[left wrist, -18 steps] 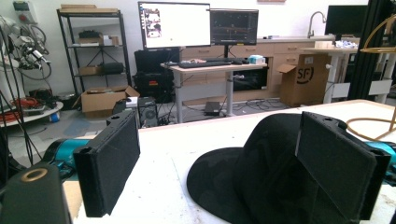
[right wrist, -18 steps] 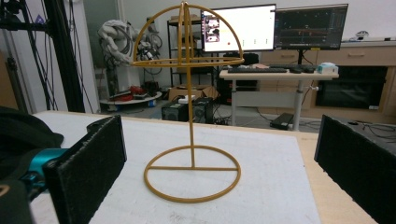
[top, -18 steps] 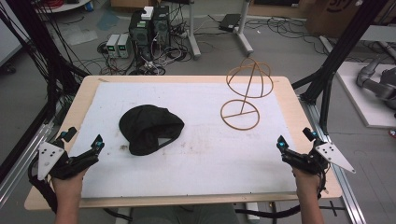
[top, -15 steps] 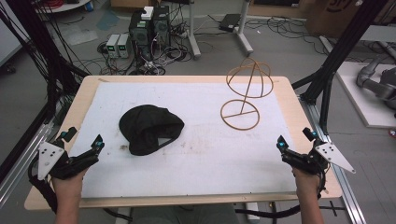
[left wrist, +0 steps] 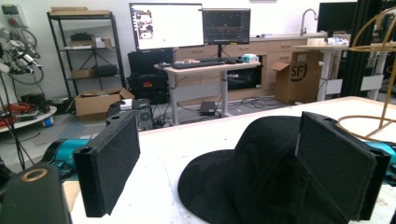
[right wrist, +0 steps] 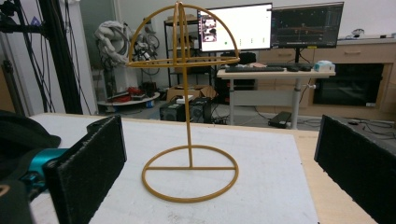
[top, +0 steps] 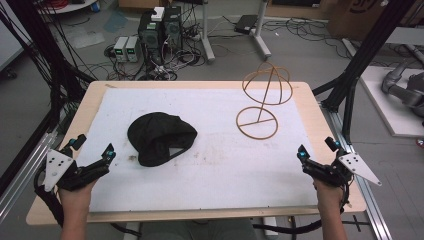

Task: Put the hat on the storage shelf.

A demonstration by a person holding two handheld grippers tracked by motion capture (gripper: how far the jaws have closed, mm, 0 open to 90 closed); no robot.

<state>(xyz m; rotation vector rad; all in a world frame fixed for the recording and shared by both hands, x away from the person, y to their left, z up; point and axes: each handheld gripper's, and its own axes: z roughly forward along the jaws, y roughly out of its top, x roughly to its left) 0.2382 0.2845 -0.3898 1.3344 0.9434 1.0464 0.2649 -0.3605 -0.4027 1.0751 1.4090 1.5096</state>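
Note:
A black cap (top: pixel 160 137) lies left of centre on the white mat (top: pixel 220 172). A gold wire hat stand (top: pixel 262 102) is upright at the far right of the mat, bare. My left gripper (top: pixel 93 146) rests open at the near left, pointing toward the cap, with nothing between its jaws. My right gripper (top: pixel 316 147) stands open at the near right edge, also holding nothing. In the left gripper view, the left gripper (left wrist: pixel 224 158) frames the cap (left wrist: pixel 215 182) just ahead. In the right gripper view, the right gripper (right wrist: pixel 224 163) frames the stand (right wrist: pixel 187 107); the cap (right wrist: pixel 18 135) shows at the left.
The mat covers a wooden table (top: pixel 312 102) inside a black frame (top: pixel 360 65). Computer boxes (top: pixel 160 30) and cables sit on the floor beyond the far edge. Desks with monitors (right wrist: pixel 236 28) stand farther back.

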